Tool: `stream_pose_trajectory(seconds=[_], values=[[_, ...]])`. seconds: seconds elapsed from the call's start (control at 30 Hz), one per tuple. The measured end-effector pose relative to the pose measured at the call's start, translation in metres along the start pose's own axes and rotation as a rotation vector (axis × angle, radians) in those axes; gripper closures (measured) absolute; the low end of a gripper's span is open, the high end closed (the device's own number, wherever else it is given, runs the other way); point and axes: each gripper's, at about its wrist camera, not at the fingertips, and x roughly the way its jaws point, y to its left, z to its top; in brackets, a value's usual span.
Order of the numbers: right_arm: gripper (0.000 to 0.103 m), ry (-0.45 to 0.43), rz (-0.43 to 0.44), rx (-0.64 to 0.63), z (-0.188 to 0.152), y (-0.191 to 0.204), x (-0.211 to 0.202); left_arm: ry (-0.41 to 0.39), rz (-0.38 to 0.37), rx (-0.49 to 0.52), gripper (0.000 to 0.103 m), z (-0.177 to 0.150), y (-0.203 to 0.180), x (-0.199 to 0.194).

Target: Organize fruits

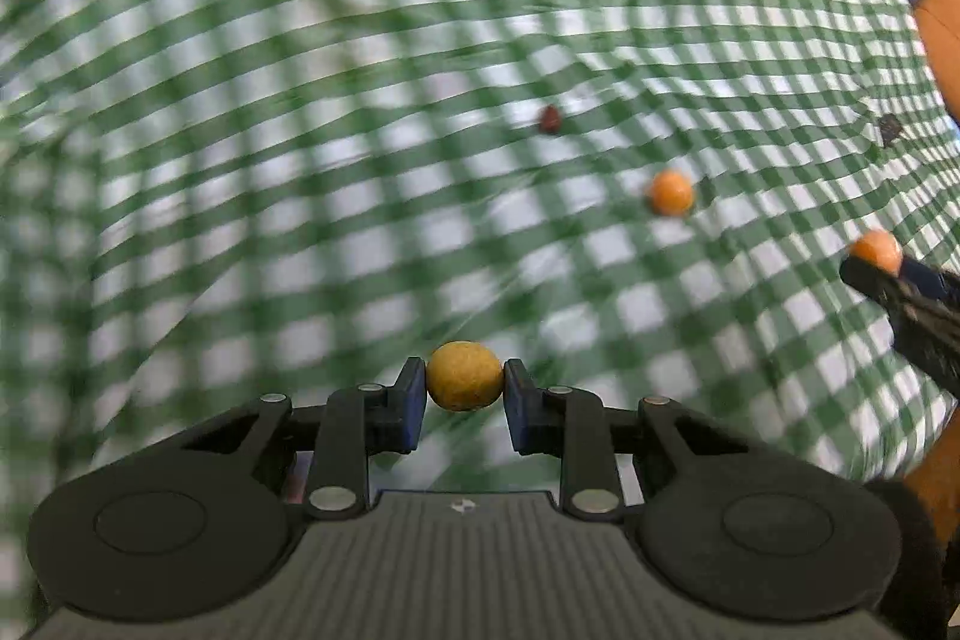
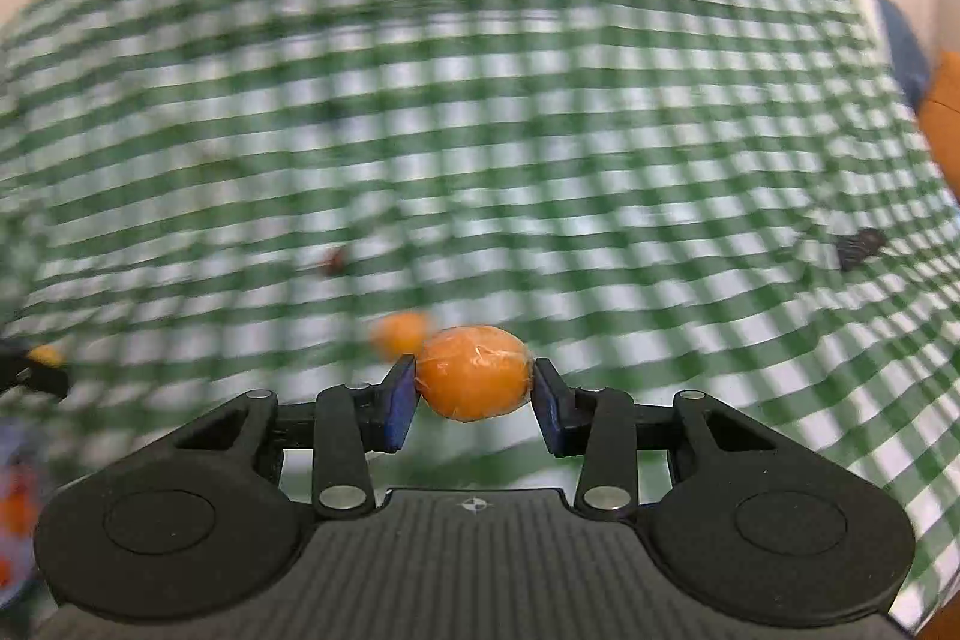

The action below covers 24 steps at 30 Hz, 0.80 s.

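My left gripper (image 1: 464, 377) is shut on a small yellow round fruit (image 1: 464, 375) and holds it above the green checked cloth (image 1: 300, 160). My right gripper (image 2: 474, 382) is shut on an orange fruit (image 2: 474, 379) wrapped in clear film; that gripper and fruit also show at the right edge of the left wrist view (image 1: 877, 250). A second orange fruit (image 1: 671, 192) lies on the cloth, also seen blurred behind the held one in the right wrist view (image 2: 401, 333). A small dark red fruit (image 1: 549, 119) lies farther back (image 2: 335, 261). Both views are motion-blurred.
A small dark object (image 1: 890, 127) lies on the cloth at the right, also seen in the right wrist view (image 2: 861, 244). An orange cushion-like shape (image 1: 942, 34) stands beyond the cloth's right edge. Blurred orange items (image 2: 15, 508) sit at the left edge.
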Motion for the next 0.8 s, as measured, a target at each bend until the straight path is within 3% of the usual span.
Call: stream_pose_trajectory(seconds=[0.2,0.3,0.53,0.8], values=[[0.061,0.069,0.258,-0.059,-0.023,0.085,-0.066,0.011,0.085,-0.087,0.073,-0.068,0.048,-0.077],[0.061,0.089,0.345,-0.12,-0.036,0.126,-0.092,0.014,0.106,-0.141,0.073,-0.101,0.068,-0.106],[0.061,0.114,0.42,-0.231,-0.055,0.185,-0.135,-0.021,0.13,-0.219,0.073,-0.162,0.094,-0.15],[0.061,0.095,0.421,-0.338,-0.068,0.214,-0.163,-0.071,0.106,-0.269,0.073,-0.192,0.103,-0.167]])
